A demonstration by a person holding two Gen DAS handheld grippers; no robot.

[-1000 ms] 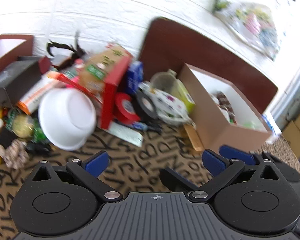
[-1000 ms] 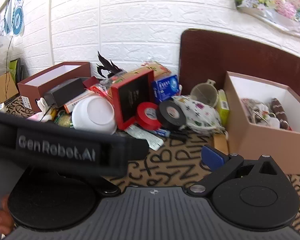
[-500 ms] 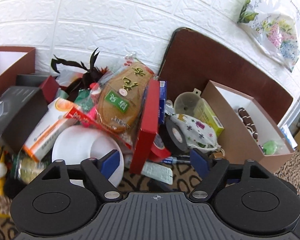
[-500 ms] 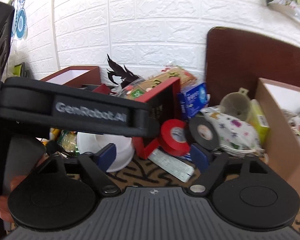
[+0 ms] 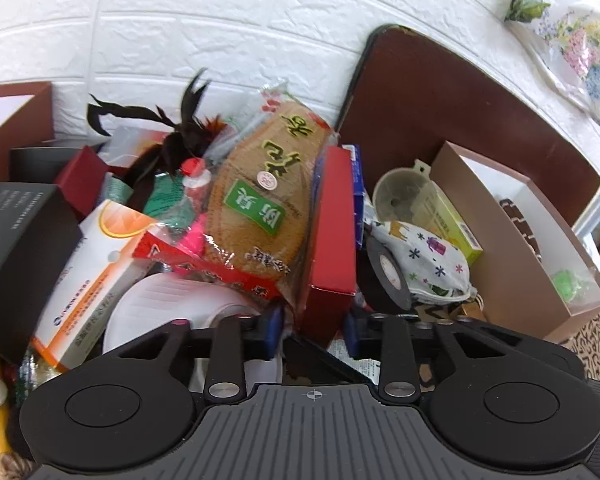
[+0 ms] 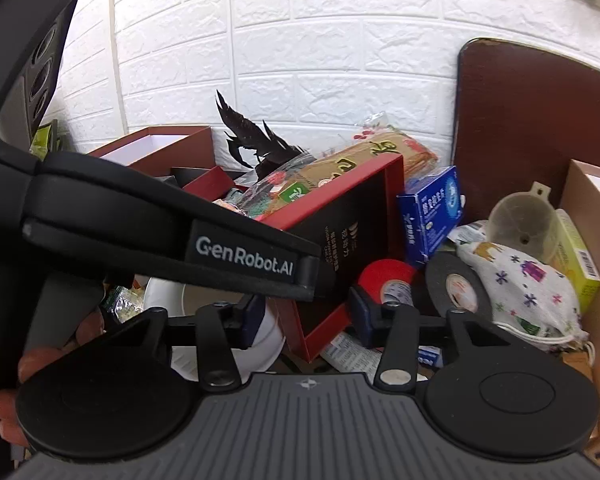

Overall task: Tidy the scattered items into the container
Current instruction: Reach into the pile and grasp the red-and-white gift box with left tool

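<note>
**Both Tongs Closing Around the Red Box**

The left tongs [image 5: 310, 330] were down in the pile of things on the bench. Their blue fingertips [image 5: 274, 322] had just been closing. The red box [image 5: 330, 240] stood on its edge between them. The tips sat on each side of its bottom corner, but I could not tell if they pressed on it.

The right tongs [image 6: 306, 316] had just been closing too. The same red box [image 6: 352, 236] was between their tips, with its dark open side showing. Here also I could not tell if the tips were pressing on it. The left tool reached across this view as a thick black bar, and a hand [image 6: 4, 368] held its grip at the left edge.

A white bowl [image 5: 172, 312] lay just left of the red box. A snack bag [image 5: 264, 196] leaned on the box from the left. A roll of black tape [image 5: 386, 272] was just right of the box, and a roll of red tape [image 6: 388, 280] lay beside it. A white cloth pouch [image 5: 432, 264] with little coloured shapes lay next to the black tape.

The container [image 5: 512, 264] was a brown box with white insides, far right on the bench. A few small things lay in it.
</note>
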